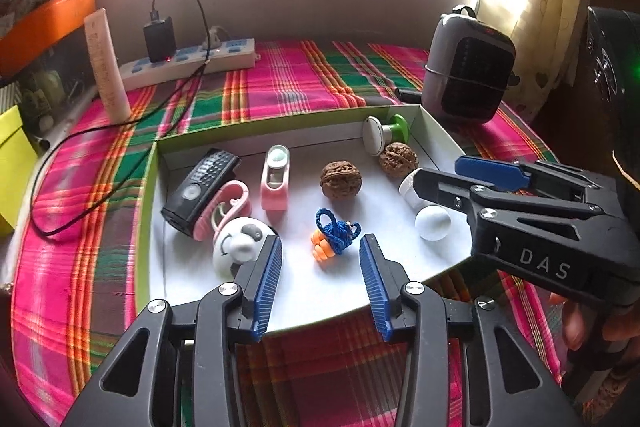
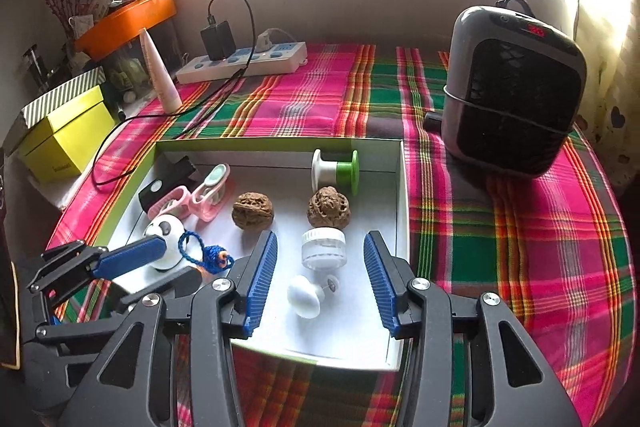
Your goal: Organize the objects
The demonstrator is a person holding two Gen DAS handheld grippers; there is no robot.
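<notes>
Your left gripper (image 1: 320, 247) stands with its blue ribbed pads apart, pressing on nothing; the small orange bead bundle tied with blue cord (image 1: 335, 237) lies on the tray floor just ahead of the gap, clear of both pads. Your right gripper (image 2: 320, 251) is likewise parted and empty: the clear ribbed plastic jar with a white cap (image 2: 323, 249) lies between the fingertips without contact, and the white mushroom-shaped knob (image 2: 306, 295) rests nearer, also untouched. All items sit inside the shallow white cardboard tray with green outer walls (image 1: 280, 121), on a pink-and-green plaid cloth (image 2: 500, 227). Two brown wrinkled walnuts (image 1: 341, 181) lie mid-tray, apart from each other. The white-and-green spool (image 2: 336, 169) lies on its side against the far wall. At the tray's left side, the black remote-like device (image 1: 202, 187), pink hair claw (image 1: 224, 209), pink clip-shaped holder (image 1: 275, 183) and white panda-faced round object (image 1: 240, 245) crowd together.
</notes>
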